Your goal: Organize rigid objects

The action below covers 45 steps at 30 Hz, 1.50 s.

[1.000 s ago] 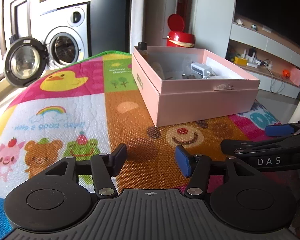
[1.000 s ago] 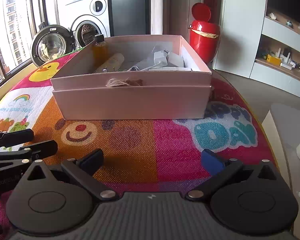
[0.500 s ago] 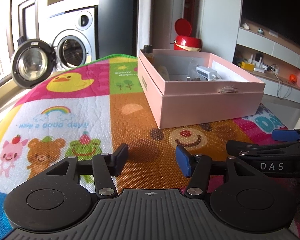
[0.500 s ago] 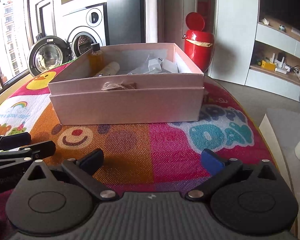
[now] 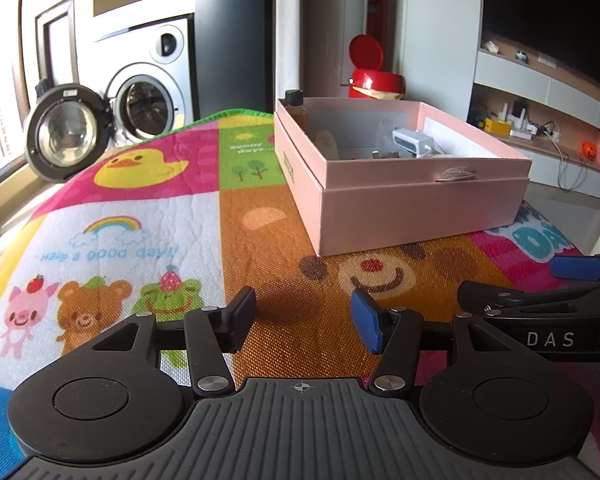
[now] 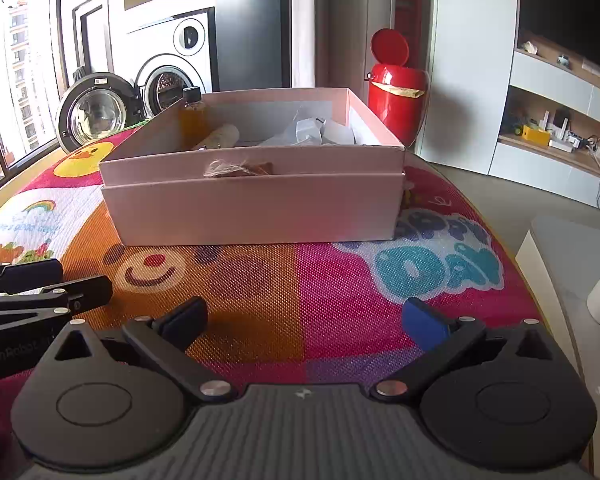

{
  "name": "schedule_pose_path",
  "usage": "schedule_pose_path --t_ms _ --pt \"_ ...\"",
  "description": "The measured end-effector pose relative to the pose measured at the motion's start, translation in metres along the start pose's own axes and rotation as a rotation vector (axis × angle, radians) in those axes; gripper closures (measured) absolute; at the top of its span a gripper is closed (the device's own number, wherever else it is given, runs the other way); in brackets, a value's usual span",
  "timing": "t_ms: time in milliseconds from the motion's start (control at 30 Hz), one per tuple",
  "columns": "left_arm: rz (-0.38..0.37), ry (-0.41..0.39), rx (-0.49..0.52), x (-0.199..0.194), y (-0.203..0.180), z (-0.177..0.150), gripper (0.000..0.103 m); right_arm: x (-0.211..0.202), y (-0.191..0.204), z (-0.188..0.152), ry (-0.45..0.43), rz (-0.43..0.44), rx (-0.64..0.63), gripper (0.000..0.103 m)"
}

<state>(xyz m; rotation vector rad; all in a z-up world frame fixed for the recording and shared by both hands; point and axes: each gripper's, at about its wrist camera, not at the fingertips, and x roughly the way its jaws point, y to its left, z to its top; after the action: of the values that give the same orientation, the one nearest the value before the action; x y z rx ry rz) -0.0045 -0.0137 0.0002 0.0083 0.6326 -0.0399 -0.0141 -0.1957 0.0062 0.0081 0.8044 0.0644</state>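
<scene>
Two grippers: left gripper (image 5: 303,316) and right gripper (image 6: 304,320) hover side by side, fingers apart, nothing between them
Box: pink box (image 6: 256,204) far on the mat (image 5: 140,216), bottle (image 6: 192,118) and adapter (image 5: 412,142) already inside
Risk: reaching in could catch the near wall or topple the bottle
Room: open mat left; mat edge close on the right

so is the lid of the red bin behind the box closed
No, the red bin behind the pink box has its round lid flipped up and standing open above the rim.
</scene>
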Motion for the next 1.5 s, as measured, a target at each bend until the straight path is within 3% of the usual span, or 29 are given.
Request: schedule_pose_path --t_ms 1500 --pt "-0.01 0.001 -0.011 0.0004 0.0007 -0.0003 0.044 0.0005 -0.0001 -0.0008 -0.001 0.0 -0.001 0.0"
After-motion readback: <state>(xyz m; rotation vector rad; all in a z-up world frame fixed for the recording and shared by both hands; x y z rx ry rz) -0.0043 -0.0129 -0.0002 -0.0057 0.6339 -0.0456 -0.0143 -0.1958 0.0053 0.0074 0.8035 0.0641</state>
